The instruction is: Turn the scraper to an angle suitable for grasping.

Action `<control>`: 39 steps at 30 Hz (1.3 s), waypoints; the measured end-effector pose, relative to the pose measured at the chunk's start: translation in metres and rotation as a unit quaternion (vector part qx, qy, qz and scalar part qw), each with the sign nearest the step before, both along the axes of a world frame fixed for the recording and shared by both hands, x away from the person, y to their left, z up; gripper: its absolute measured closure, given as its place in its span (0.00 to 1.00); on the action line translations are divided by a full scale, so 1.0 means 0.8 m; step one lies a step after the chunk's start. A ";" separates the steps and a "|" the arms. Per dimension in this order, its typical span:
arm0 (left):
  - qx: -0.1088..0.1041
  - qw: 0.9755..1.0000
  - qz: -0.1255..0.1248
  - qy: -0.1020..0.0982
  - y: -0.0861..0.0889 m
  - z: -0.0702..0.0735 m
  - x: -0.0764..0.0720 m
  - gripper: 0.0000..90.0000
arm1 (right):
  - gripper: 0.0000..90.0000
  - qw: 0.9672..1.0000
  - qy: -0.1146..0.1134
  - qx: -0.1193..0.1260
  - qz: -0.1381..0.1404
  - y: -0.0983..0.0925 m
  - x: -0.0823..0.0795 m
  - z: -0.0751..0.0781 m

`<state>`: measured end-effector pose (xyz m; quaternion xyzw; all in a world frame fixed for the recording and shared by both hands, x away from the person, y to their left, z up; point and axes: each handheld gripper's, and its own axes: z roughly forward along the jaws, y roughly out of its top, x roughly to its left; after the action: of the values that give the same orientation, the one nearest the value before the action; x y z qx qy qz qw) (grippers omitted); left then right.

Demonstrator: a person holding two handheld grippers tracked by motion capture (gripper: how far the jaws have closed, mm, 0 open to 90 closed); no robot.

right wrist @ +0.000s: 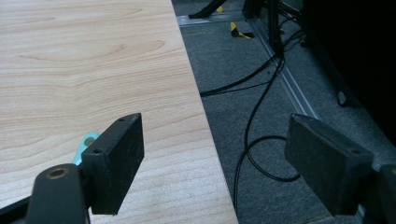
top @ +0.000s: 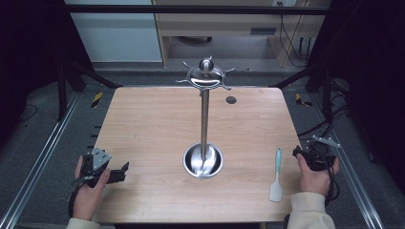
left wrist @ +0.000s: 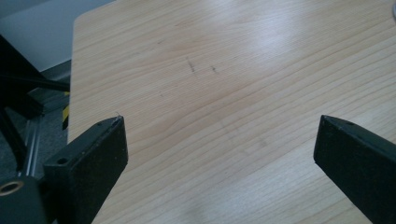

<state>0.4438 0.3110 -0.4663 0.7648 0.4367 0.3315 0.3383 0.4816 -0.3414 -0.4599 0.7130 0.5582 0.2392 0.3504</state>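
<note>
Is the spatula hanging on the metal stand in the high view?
No, the spatula lies flat on the table, right of the stand.

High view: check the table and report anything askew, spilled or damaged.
Nothing stands out. The metal hook stand is upright at the table's centre, its hooks bare. The teal-handled spatula lies flat near the right edge, beside the right gripper. The left gripper is open over bare wood. No spill or damage shows.

No legible text or labels.
</note>
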 end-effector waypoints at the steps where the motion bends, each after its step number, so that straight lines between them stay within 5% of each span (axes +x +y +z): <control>1: 0.001 1.000 -0.002 0.000 -0.001 0.000 0.000 0.03 | 0.25 1.000 0.000 -0.002 -0.001 0.000 -0.001 0.000; 5: 0.006 1.000 -0.009 0.004 -0.005 -0.001 -0.002 0.03 | 0.29 1.000 0.002 -0.004 0.004 0.001 -0.002 0.000; 12: 0.016 1.000 -0.015 0.008 -0.008 -0.003 -0.001 0.03 | 0.50 0.999 0.021 0.011 0.043 0.002 0.002 -0.005; 24: 0.027 0.999 -0.026 0.007 -0.010 -0.002 -0.001 0.03 | 0.96 0.989 0.065 0.047 0.121 0.018 0.009 -0.016; 39: 0.035 0.999 -0.029 0.005 -0.012 -0.003 -0.001 0.03 | 1.00 0.981 0.092 0.067 0.158 0.034 0.022 -0.029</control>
<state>0.4428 0.3011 -0.4684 0.7904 0.4041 0.3325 0.3185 0.4994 -0.3144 -0.4831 0.6566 0.6764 0.2620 0.2068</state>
